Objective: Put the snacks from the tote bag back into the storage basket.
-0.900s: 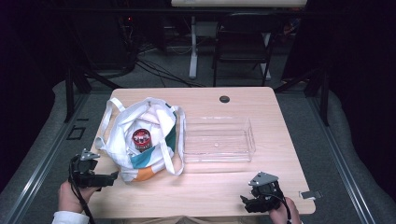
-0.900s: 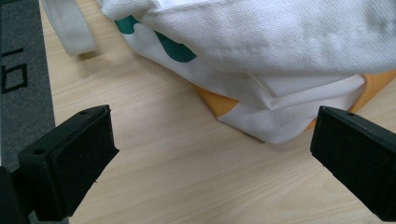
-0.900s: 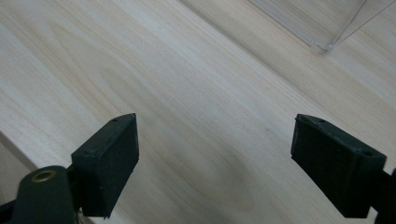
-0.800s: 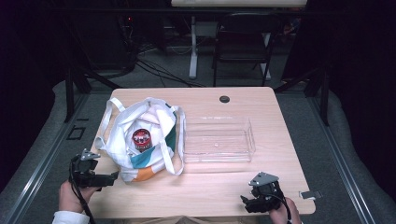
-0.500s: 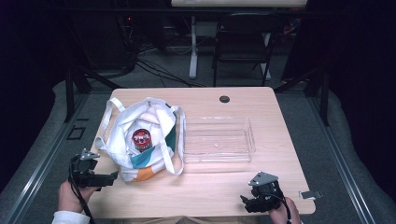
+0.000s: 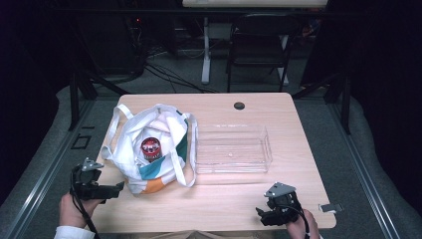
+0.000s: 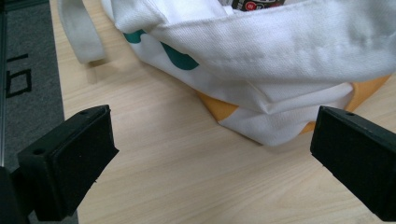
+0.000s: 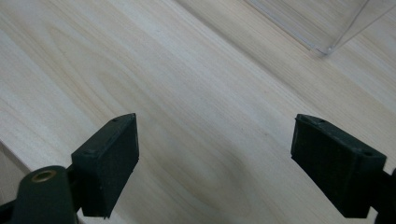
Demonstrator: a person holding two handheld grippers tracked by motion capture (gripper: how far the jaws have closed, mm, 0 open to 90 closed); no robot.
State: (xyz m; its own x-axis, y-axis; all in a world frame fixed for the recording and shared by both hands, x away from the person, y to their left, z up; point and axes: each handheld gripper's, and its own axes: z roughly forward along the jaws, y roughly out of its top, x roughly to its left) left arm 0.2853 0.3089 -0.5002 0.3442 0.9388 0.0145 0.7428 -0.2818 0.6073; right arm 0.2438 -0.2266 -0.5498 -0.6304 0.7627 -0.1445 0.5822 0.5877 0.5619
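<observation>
1. The left gripper [image 6: 115, 188] rested at the near left edge of the table [image 6: 308, 164], jaws set wide apart and empty. It pointed at the cloth bag [image 6: 149, 149], close to the bag's near bottom corner but not touching it.
2. The right gripper [image 6: 260, 213] sat at the near right edge, jaws likewise wide apart and empty, over bare wood. It stood well apart from the bag.
3. The bag lay slumped on the left half of the table with its mouth open upward. A red-topped can [image 6: 150, 147] stood inside it. A clear plastic bin [image 6: 233, 149], empty, sat just beside the bag on its right.
4. Judged risk: the bag was soft and unsupported. A grip taken on 1 fabric fold could drag the whole bag instead of opening it.
5. Judged risk: the loose straps [image 6: 112, 130] could snag a jaw on approach.
6. Judged risk: the can, deep in the folds, could tip or slip if pinched off-centre.
7. Judged risk: the light bin could slide if bumped.
</observation>
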